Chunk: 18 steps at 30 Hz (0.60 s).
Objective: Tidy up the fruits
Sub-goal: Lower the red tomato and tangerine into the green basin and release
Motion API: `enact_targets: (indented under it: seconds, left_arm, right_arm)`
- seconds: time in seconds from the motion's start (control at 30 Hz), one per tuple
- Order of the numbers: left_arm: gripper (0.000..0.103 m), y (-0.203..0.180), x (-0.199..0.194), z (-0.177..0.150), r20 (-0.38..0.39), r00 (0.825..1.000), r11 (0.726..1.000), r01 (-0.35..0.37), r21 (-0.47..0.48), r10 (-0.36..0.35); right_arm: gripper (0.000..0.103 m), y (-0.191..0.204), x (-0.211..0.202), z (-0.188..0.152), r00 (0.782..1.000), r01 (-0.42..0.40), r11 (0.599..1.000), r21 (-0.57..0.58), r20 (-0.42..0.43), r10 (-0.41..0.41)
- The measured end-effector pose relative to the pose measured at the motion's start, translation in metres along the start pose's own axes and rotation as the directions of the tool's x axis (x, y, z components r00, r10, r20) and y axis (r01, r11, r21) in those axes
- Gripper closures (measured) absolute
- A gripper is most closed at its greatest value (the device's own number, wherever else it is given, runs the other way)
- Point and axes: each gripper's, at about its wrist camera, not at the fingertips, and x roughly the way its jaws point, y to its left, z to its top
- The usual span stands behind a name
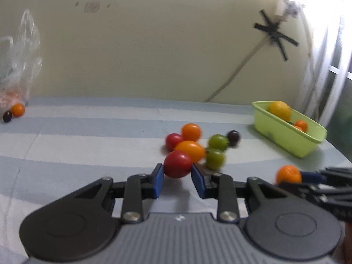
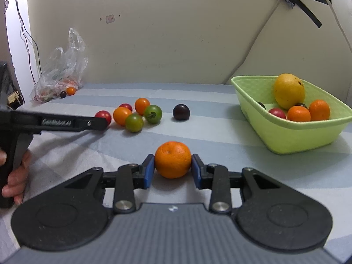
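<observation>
My left gripper (image 1: 177, 175) is shut on a red tomato (image 1: 177, 164) at the near edge of a loose cluster of red, orange (image 1: 190, 150) and green tomatoes (image 1: 215, 158) on the striped cloth. The right wrist view shows that gripper from the side, its tip at the same red tomato (image 2: 103, 116). My right gripper (image 2: 172, 168) is shut on a mandarin (image 2: 172, 159) resting on the cloth, both blue pads against its sides. A dark plum (image 2: 181, 111) lies alone just right of the cluster. The light green basket (image 2: 297, 136) stands to the right with a yellow fruit (image 2: 289, 93), two mandarins and small tomatoes.
A crumpled clear plastic bag (image 2: 61, 72) sits at the far left against the wall, with a small orange fruit (image 2: 70, 90) and a dark one beside it. A person's hand (image 2: 13, 180) grips the left tool's handle. The cream wall closes off the back.
</observation>
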Motion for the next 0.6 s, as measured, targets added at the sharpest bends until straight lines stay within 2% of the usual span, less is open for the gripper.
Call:
enact_targets:
  seconds: [0.17, 0.33, 0.4, 0.47, 0.6]
  left_arm:
    - [0.075, -0.032, -0.026, -0.022, -0.011, 0.994, 0.993, 0.112, 0.036, -0.112]
    - [0.075, -0.068, -0.028, -0.027, -0.04, 0.974, 0.973, 0.227, 0.043, -0.225]
    - [0.075, -0.081, -0.021, -0.02, -0.052, 0.96, 0.961, 0.276, 0.024, -0.275]
    - [0.075, -0.097, -0.008, -0.005, -0.059, 0.948, 0.949, 0.316, 0.021, -0.314]
    - [0.074, -0.133, 0.021, 0.039, -0.031, 0.931, 0.93, 0.365, 0.039, -0.364]
  right_arm:
    - [0.065, -0.005, -0.012, -0.008, 1.0, 0.001, 1.0, 0.006, -0.001, -0.001]
    - [0.065, -0.02, -0.034, -0.02, 1.0, -0.014, 0.999, 0.035, -0.006, 0.014]
    - [0.065, -0.031, -0.043, -0.022, 1.0, 0.0, 0.998, 0.058, 0.016, -0.001]
    - [0.065, -0.044, -0.054, -0.018, 0.996, 0.048, 0.998, 0.048, 0.075, -0.051]
    - [0.065, -0.082, -0.065, 0.007, 0.972, 0.146, 0.987, 0.072, 0.175, -0.156]
